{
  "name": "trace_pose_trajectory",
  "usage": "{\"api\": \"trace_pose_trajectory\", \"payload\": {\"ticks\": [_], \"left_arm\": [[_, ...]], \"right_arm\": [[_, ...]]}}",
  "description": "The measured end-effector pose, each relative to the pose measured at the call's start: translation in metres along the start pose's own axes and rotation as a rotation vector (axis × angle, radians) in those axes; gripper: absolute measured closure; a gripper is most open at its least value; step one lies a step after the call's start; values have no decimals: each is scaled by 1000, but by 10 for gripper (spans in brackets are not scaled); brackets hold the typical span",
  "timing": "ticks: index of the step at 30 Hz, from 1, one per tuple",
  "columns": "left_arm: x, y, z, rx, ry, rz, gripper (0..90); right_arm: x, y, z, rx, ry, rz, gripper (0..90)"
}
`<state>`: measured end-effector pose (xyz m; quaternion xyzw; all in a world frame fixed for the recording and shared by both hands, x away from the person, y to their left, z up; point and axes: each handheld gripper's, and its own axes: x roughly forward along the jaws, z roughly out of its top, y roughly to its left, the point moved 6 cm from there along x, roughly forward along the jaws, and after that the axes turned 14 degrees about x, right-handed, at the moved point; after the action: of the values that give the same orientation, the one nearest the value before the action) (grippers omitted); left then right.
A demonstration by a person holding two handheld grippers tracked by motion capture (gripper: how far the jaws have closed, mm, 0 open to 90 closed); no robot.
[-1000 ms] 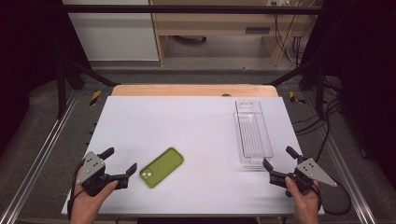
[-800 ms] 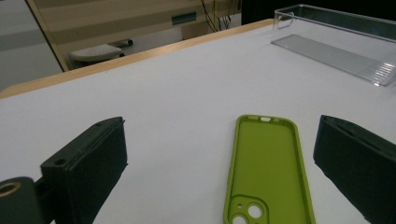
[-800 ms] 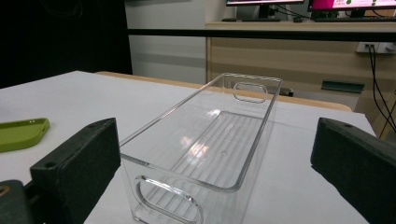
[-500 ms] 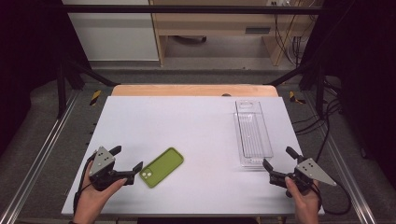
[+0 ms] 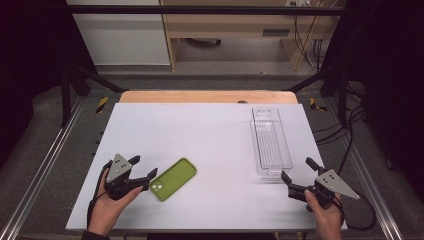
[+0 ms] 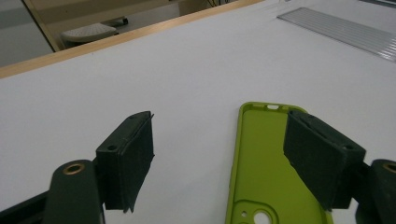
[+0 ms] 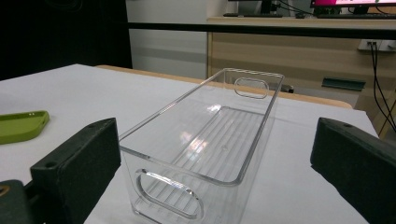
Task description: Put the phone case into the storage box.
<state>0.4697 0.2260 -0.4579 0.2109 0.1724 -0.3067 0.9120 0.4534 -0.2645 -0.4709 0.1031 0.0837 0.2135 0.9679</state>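
Note:
A lime-green phone case (image 5: 173, 179) lies inside-up on the white table, front left of centre. My left gripper (image 5: 144, 166) sits just left of it, with one fingertip at the case's near corner. In the left gripper view my left gripper (image 6: 219, 154) has the case (image 6: 261, 163) partly between its jaws, and one pad hangs over the case's inside. The jaws have just been closing, but the pads do not press on it. A clear plastic bin (image 5: 271, 142) stands at the right. My right gripper (image 5: 297, 169) rests open just in front of the clear bin (image 7: 210, 140).
The white table top (image 5: 200, 130) ends in a wooden strip (image 5: 207, 96) at the far side. Metal frame rails run along both sides. Cables (image 5: 350, 145) trail over the floor on the right. A wooden cabinet (image 5: 225, 30) stands beyond the table.
My left gripper has moved right, up to the green case, and its jaws have narrowed. The right gripper, the case and the bin have stayed put.

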Motion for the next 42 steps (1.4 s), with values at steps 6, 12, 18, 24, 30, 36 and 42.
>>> {"api": "trace_pose_trajectory", "payload": {"ticks": [6, 12, 18, 24, 30, 36, 42], "left_arm": [[6, -2, -3, 4, 24, -17, 362], [11, -5, -5, 5, 61, -40, 567], [14, -7, -7, 1, 90, -54, 748], [17, -11, -8, -10, 112, -63, 858], [22, -14, -10, -10, 134, -81, 891], [30, -20, -15, -14, 164, -108, 899], [36, -26, -19, -25, 189, -138, 900]], "right_arm": [[-1, -1, 0, 0, 0, 0, 20], [-1, -1, 0, 0, 2, 2, 21], [-1, -1, 0, 3, 3, 2, 19], [-1, -1, 0, -1, 3, 2, 19], [-1, -1, 0, -2, 4, 2, 19], [-1, -1, -1, -2, 7, 5, 19], [-1, -1, -1, 2, 11, 3, 19]]}}
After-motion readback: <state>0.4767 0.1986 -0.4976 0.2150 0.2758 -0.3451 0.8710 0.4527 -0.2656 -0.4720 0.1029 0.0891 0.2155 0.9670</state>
